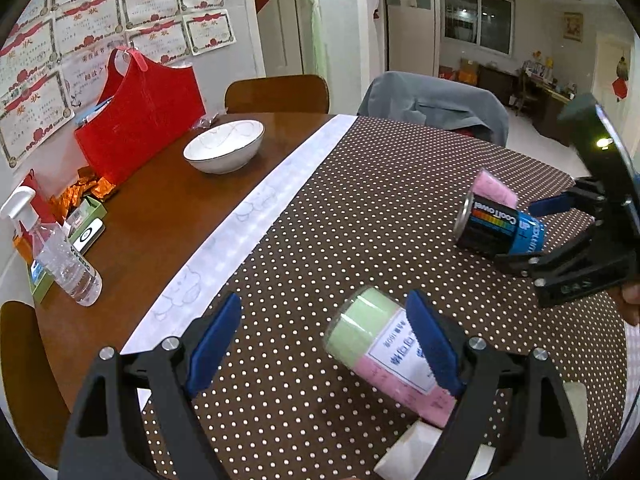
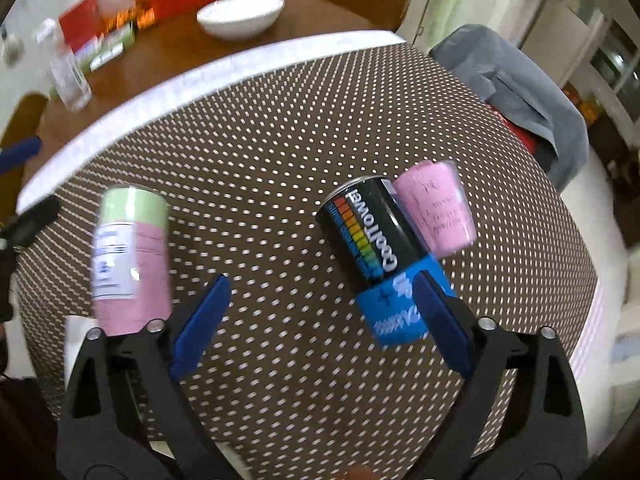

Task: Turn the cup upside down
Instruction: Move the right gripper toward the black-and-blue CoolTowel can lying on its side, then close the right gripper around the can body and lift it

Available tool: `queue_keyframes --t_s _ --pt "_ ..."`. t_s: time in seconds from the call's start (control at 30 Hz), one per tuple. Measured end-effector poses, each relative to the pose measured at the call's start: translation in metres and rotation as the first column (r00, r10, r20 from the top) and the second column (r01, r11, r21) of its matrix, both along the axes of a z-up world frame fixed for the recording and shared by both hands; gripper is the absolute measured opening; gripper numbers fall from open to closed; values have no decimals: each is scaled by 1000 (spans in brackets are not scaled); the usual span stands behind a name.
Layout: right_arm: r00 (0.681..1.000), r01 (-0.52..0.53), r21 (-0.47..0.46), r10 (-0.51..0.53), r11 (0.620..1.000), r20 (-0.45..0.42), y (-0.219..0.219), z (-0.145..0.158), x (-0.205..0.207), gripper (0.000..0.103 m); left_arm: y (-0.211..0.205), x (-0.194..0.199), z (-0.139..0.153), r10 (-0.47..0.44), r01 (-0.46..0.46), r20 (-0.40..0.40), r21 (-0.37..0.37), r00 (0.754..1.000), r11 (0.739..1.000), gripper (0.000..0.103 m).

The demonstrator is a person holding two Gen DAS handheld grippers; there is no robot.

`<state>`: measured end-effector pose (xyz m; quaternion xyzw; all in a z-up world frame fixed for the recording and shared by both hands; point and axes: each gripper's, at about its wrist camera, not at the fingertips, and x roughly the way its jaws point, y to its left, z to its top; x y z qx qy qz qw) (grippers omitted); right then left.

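Note:
A cup lined with green and pink paper and a white label (image 1: 376, 344) (image 2: 128, 256) stands on the dotted cloth, just inside the right finger (image 1: 432, 344) of my open left gripper (image 1: 324, 304). A black and blue can (image 1: 496, 228) (image 2: 372, 240) sits with its blue end against the right finger (image 2: 440, 320) of my open right gripper (image 2: 322, 280). In the left wrist view that gripper (image 1: 520, 236) straddles the can. A pink cup (image 1: 494, 190) (image 2: 436, 208) stands right behind the can. I cannot tell whether the can is tilted. The right wrist view is motion-blurred.
The brown dotted cloth (image 1: 360, 200) covers the near part of a wooden table (image 1: 160, 208). A white bowl (image 1: 224, 148), a red bag (image 1: 148, 120), a plastic bottle (image 1: 72, 268) and small boxes sit at the far left. Chairs, one draped in grey cloth (image 1: 436, 100), stand behind.

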<state>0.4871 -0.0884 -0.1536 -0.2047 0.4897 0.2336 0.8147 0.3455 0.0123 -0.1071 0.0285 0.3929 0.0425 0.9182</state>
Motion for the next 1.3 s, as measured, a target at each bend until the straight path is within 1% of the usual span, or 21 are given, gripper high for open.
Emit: queue_keyframes --t_s 0.17,0.3,0.4,0.53,0.6,0.63,0.7,0.73,0.8,0.9,1.03,1.13,1.27,1.3 --pt "1000 -26 -70 26 997 4 5 -7 18 85 5 11 -6 17 -17 -12 -6 1000 1000 83" --pt "999 -35 -107 32 994 -29 6 -18 28 84 8 16 -11 22 -22 -24 -16 999 1000 83" --pt "999 -41 -148 38 988 -19 7 -24 33 84 8 19 -14 21 -22 -29 -18 999 1000 83" --pt "998 -60 -181 54 982 -38 11 -29 42 82 10 21 -18 23 -24 -40 -22 999 999 83" --pt "997 -68 -206 56 976 -61 15 -37 51 80 10 21 -19 23 -25 -45 -24 999 999 83" --pt "995 -72 -212 56 975 -80 16 -41 56 75 9 21 -19 24 -25 -47 -25 999 999 83" --pt "991 -82 -207 58 975 -124 18 -50 65 72 9 21 -19 25 -26 -50 -26 998 999 83" --pt "990 -81 -201 54 976 -133 18 -52 66 69 9 20 -19 25 -27 -52 -26 998 999 83" --pt "988 -73 -179 47 981 -146 16 -52 69 68 9 17 -18 28 -29 -54 -23 998 999 83" --pt "982 -59 -95 40 994 -185 8 -49 66 68 12 12 -17 31 -33 -55 -27 998 999 83" --pt "983 15 -5 -15 1000 -180 -12 -39 53 68 13 3 -12 31 -33 -53 -36 998 999 83" --pt "984 72 77 -58 994 -169 -26 -23 40 68 10 -10 -7 16 -17 -43 -35 999 999 83" --pt "981 142 207 -110 968 -159 -43 6 12 68 9 -32 3 -1 0 -21 -31 1000 1000 83" --pt "981 151 227 -117 962 -157 -45 12 7 68 9 -39 6 -3 3 -14 -30 1000 1000 83"
